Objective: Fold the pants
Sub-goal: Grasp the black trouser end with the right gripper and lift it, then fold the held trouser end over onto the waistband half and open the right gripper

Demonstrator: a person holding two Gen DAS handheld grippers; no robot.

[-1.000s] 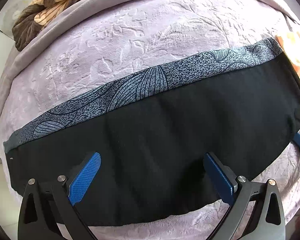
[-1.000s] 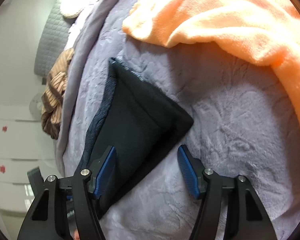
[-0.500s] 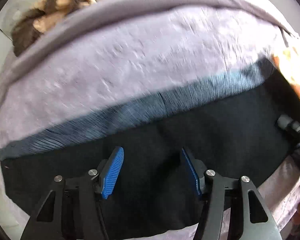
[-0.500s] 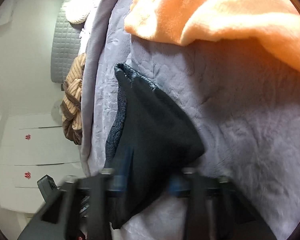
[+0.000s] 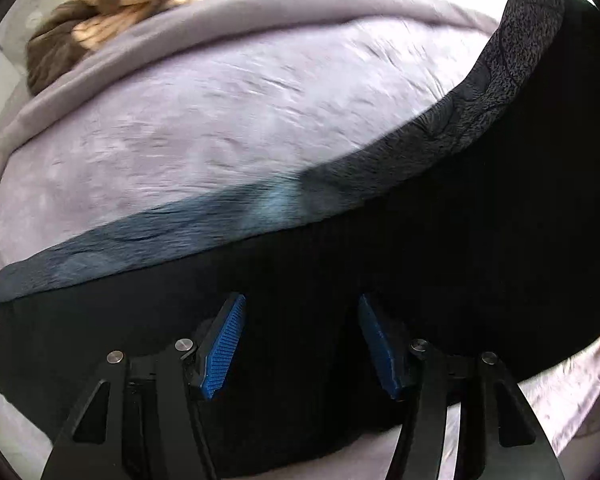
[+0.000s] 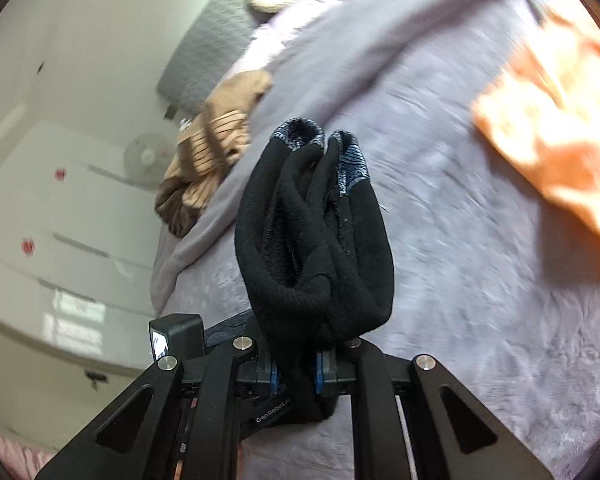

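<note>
The right gripper [image 6: 296, 374] is clamped tight on one end of the pants [image 6: 314, 232], its blue pads pressed together with a thick bunch of black cloth squeezed between them. That end bulges forward in ropey rolls above the lilac bedspread [image 6: 460, 280], raised off the bed, seemingly so that it can be carried over the rest of the garment as a fold. The patterned grey band shows at the far tip of the bunch.

The left gripper [image 5: 300, 344] stands with its fingers apart, both pads bare, poised low over the middle of the pants [image 5: 420, 280] (whether the tips touch the cloth I cannot tell). Held there, it looks ready to pin the fabric where the crease should fall. In this view the black cloth lies across the bedspread [image 5: 220, 112] to the left and sweeps upward at the right, toward the lifted end.

Beyond, a striped brown garment [image 6: 204, 160] lies at the bed's edge, and an orange towel [image 6: 560, 120] sits well apart on the right.
</note>
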